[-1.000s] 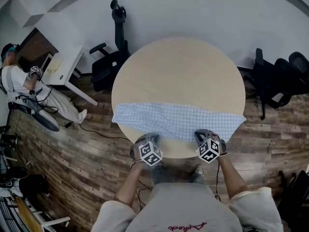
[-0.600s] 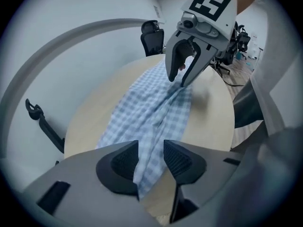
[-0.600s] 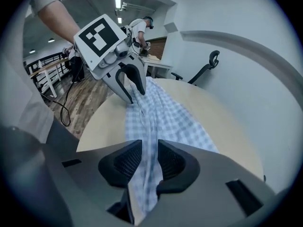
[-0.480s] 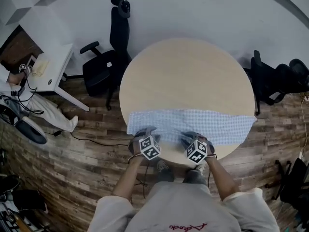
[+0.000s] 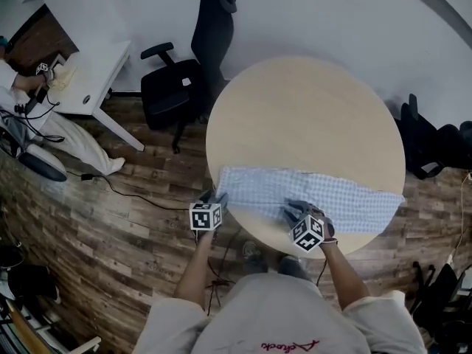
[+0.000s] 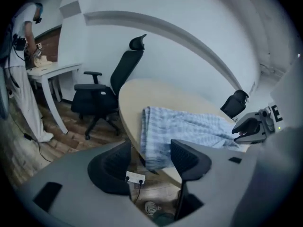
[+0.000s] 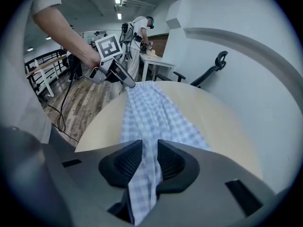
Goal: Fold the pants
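Observation:
Blue checked pants [image 5: 324,195] lie stretched along the near edge of the round wooden table [image 5: 302,116]. My left gripper [image 5: 212,198] hangs just off the table's left rim, at the pants' left end. Its jaws are opening and nothing is between them [image 6: 150,150]; the cloth's end [image 6: 156,145] droops over the rim just beyond. My right gripper [image 5: 297,209] sits at the near edge, around the pants' middle. In the right gripper view the pants [image 7: 151,112] run between the parted jaws [image 7: 149,151], and the left gripper [image 7: 124,79] shows at their far end.
A black office chair [image 5: 184,87] stands left of the table, with a white desk [image 5: 88,72] and a person behind it. More black chairs [image 5: 435,146] stand at the right. Cables [image 5: 133,194] and a power strip [image 6: 135,177] lie on the wood floor.
Both grippers have shifted left along the near edge of the pants. The left one has gone from over the cloth out past the table's left rim.

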